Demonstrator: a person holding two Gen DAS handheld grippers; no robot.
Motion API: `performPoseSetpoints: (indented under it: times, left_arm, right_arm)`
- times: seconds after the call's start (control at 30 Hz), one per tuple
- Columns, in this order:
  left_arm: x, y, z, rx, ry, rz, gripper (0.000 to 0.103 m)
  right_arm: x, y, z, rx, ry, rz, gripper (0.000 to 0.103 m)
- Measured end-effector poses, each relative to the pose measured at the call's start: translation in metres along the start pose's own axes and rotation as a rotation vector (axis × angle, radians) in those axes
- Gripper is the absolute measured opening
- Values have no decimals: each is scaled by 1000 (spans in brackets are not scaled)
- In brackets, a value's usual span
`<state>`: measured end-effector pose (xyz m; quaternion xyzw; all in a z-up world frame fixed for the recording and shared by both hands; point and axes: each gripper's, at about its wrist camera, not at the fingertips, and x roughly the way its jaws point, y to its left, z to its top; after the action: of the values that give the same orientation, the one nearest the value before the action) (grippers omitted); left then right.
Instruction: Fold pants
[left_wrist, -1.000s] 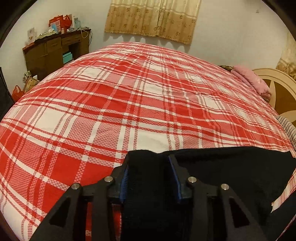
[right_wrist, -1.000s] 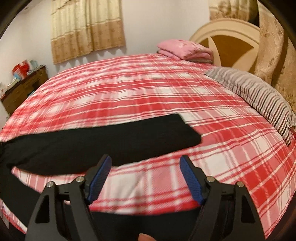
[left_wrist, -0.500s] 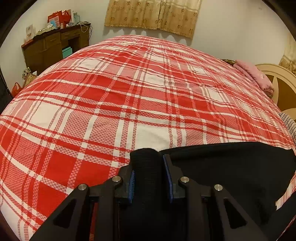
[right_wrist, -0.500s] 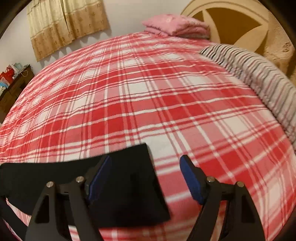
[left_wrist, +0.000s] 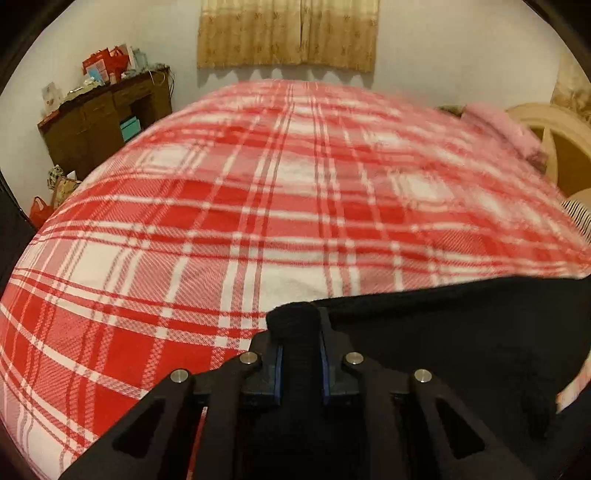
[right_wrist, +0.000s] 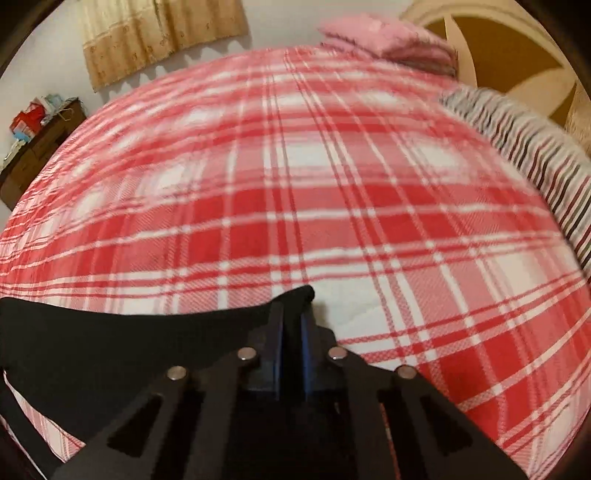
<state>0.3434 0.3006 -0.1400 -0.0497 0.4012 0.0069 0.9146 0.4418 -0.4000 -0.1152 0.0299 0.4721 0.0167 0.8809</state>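
I read left gripper (left_wrist: 300, 354) clamped on thick pants (left_wrist: 443, 332) bunch, right gripper (right_wrist: 291, 332) pinching thin edge; judge right corner may slip under tension, skewing fold

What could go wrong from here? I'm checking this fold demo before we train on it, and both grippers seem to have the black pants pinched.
The right gripper holds only a thin corner of the black pants, so it might slip free mid-fold. The left gripper clamps a thick bunch, which could leave a crooked crease. Both views are motion-blurred; a fast swing may drag the plaid bedspread.
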Motion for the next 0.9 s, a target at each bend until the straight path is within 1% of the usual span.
performPoseSetpoints:
  times: [0.07, 0.1, 0.13, 0.17, 0.23, 0.27, 0.37, 0.47, 0.57, 0.7, 0.8, 0.9]
  left_arm:
    - [-14, 4, -1, -20, -48, -28, 14]
    - [-17, 5, -1, -26, -58, -38, 14]
    - [-25, 8, -2, -35, -80, -57, 14]
    - [-29, 8, -3, -39, -94, -65, 14]
    - [-37, 9, -4, -48, -116, -88, 14]
    - [-45, 11, -6, -58, -136, -108, 14]
    - [-62, 14, -12, -73, -184, -149, 14]
    - [-83, 19, -21, -75, -238, -196, 14]
    - [-100, 24, -36, -52, -273, -235, 14]
    - [-122, 29, -59, -26, -302, -281, 14]
    - [-131, 31, -75, -6, -297, -303, 14]
    - [-135, 35, -94, 17, -281, -312, 14]
  right_arm:
    - [-26, 6, 0, -17, -85, 27, 10]
    - [-35, 9, 0, -30, -118, 31, 10]
    - [-53, 12, -2, -58, -175, 35, 10]
    - [-62, 15, -3, -72, -204, 38, 9]
    - [-90, 16, -10, -103, -291, 45, 9]
    - [-97, 17, -10, -108, -313, 48, 9]
    - [-122, 16, -22, -121, -395, 51, 9]
    - [-143, 12, -44, -135, -467, 67, 9]
    - [-156, 8, -69, -146, -507, 87, 9]
    - [-170, 1, -99, -159, -527, 111, 9]
    - [-178, -5, -119, -161, -520, 129, 9]
    - [-175, -11, -137, -161, -478, 119, 9]
